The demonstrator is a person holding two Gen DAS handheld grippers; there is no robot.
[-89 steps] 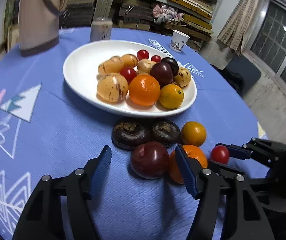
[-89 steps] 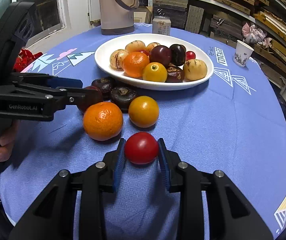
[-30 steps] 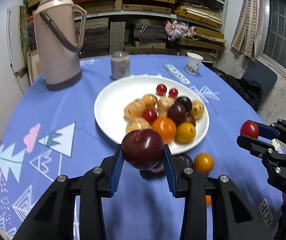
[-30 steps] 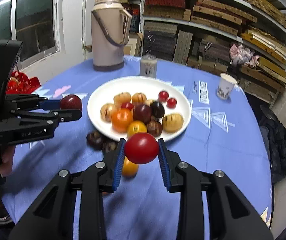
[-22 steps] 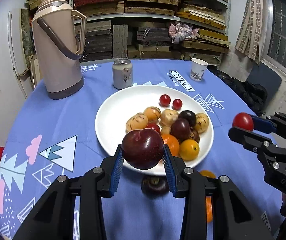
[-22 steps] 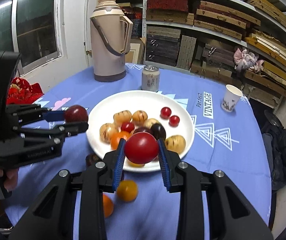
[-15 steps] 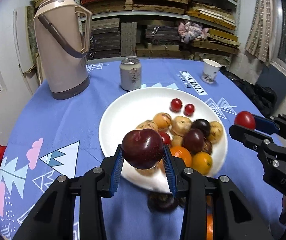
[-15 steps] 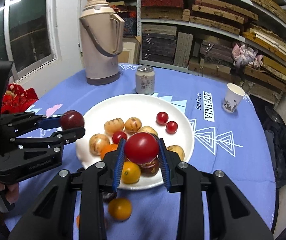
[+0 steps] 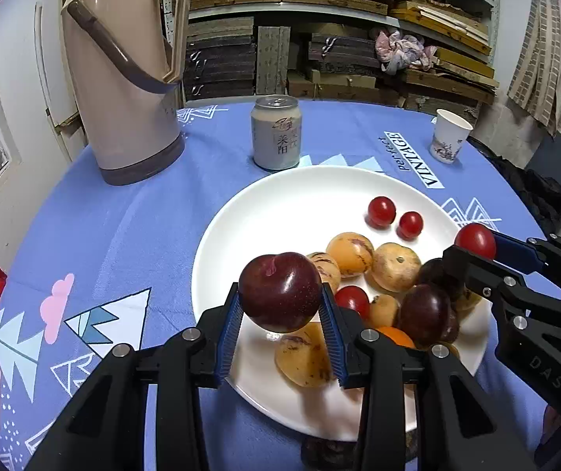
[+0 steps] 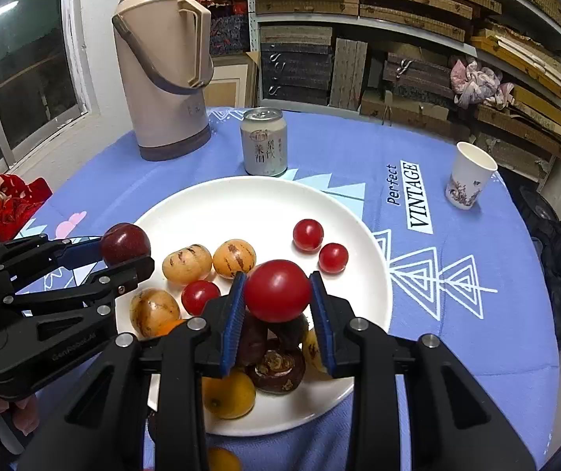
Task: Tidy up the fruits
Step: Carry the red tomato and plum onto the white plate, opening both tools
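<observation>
My left gripper (image 9: 280, 304) is shut on a dark red plum (image 9: 280, 291) and holds it above the near left part of the white plate (image 9: 280, 204). My right gripper (image 10: 278, 300) is shut on a red tomato (image 10: 278, 289) and holds it above the plate (image 10: 241, 204), over the fruit pile. The plate holds several yellow-brown fruits, dark plums, oranges and small tomatoes. The left gripper with the plum (image 10: 125, 244) shows at the left of the right wrist view. The right gripper with the tomato (image 9: 475, 240) shows at the right of the left wrist view.
A beige thermos (image 9: 123, 70) stands at the back left of the blue tablecloth. A drink can (image 9: 276, 137) stands just behind the plate. A paper cup (image 9: 448, 140) is at the back right. An orange fruit (image 10: 221, 460) lies on the cloth in front of the plate. Shelves stand behind.
Both grippers have lifted their fruits off the cloth and carried them forward over the plate. In the last half second both moved further in over the plate.
</observation>
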